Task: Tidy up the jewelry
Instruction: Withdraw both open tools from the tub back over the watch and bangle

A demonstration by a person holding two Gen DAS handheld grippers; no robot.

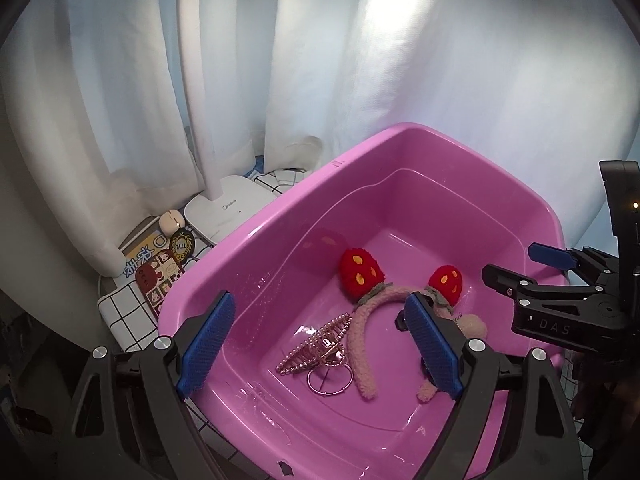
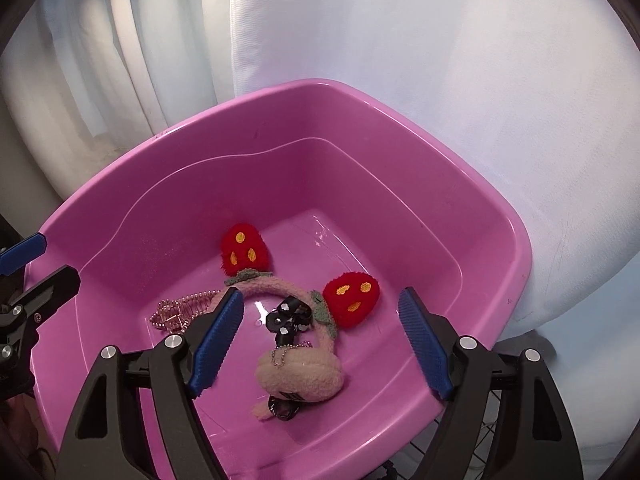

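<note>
A pink plastic tub holds the jewelry. In it lie a fuzzy pink headband with two red strawberry puffs, a pearl claw clip, a metal ring, a small black flower clip and a pink plush charm on a ball chain. My left gripper hangs open above the claw clip and ring, nothing between its pads. My right gripper is open over the plush charm and black clip, touching neither.
A white desk lamp stands left of the tub on a checked cloth, beside a small pale object and printed cards. White curtains hang behind. The right gripper's body reaches over the tub's right rim in the left wrist view.
</note>
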